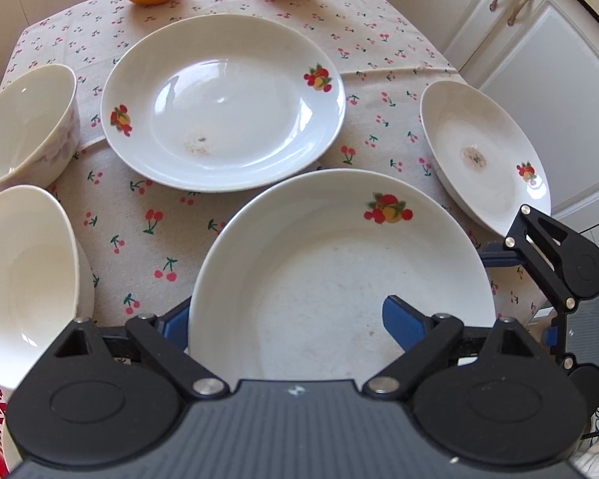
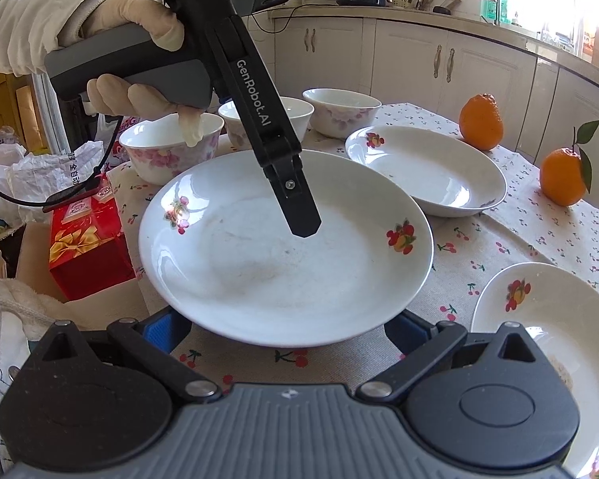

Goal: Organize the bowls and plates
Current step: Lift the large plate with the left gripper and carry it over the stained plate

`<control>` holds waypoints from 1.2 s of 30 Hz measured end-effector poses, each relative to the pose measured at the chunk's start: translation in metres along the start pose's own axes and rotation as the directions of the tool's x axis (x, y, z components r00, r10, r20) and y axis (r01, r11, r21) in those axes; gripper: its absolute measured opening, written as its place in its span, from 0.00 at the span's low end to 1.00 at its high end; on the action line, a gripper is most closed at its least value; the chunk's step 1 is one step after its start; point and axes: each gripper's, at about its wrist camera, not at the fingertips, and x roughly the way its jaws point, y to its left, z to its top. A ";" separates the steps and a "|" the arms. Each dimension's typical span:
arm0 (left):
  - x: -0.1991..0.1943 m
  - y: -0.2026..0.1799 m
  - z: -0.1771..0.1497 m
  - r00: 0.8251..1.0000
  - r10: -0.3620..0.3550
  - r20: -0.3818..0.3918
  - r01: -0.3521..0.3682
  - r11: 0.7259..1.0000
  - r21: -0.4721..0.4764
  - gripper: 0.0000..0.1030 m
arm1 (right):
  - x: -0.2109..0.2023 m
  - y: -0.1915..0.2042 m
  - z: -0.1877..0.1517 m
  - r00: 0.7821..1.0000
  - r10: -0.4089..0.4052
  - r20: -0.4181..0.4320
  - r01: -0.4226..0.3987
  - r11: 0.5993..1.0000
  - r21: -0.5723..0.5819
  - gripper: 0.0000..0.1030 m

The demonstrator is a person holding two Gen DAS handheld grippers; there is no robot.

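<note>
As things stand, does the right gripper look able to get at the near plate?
Probably yes. The right gripper has its tongs open astride the near plate's rim. The left gripper hangs over the plate's middle, not across the rim.

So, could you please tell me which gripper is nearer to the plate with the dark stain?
Right. The right gripper is close beside the stained plate, while the left gripper straddles the rim of the middle plate, farther from it.
</note>
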 end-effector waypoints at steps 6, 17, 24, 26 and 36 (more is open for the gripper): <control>-0.005 -0.006 0.006 1.000 -0.007 0.023 0.007 1.000 0.009 0.91 | -0.010 -0.005 0.003 1.000 -0.012 0.007 0.012 1.000 0.000 1.00; -0.007 -0.026 0.028 0.999 -0.019 0.047 0.017 0.998 0.057 0.91 | -0.027 -0.019 0.003 0.998 -0.064 0.014 0.064 0.998 0.003 1.00; 0.000 -0.045 0.048 0.998 -0.034 0.047 0.029 0.995 0.097 0.91 | -0.041 -0.033 -0.003 0.994 -0.106 0.021 0.105 0.994 0.023 1.00; 0.002 -0.052 0.056 0.998 -0.042 0.048 0.036 0.993 0.112 0.91 | -0.045 -0.038 -0.006 0.992 -0.121 0.022 0.121 0.992 0.034 1.00; 0.019 -0.090 0.088 0.996 -0.076 0.040 0.067 0.980 0.189 0.91 | -0.069 -0.061 -0.025 0.978 -0.208 0.023 0.205 0.974 0.096 1.00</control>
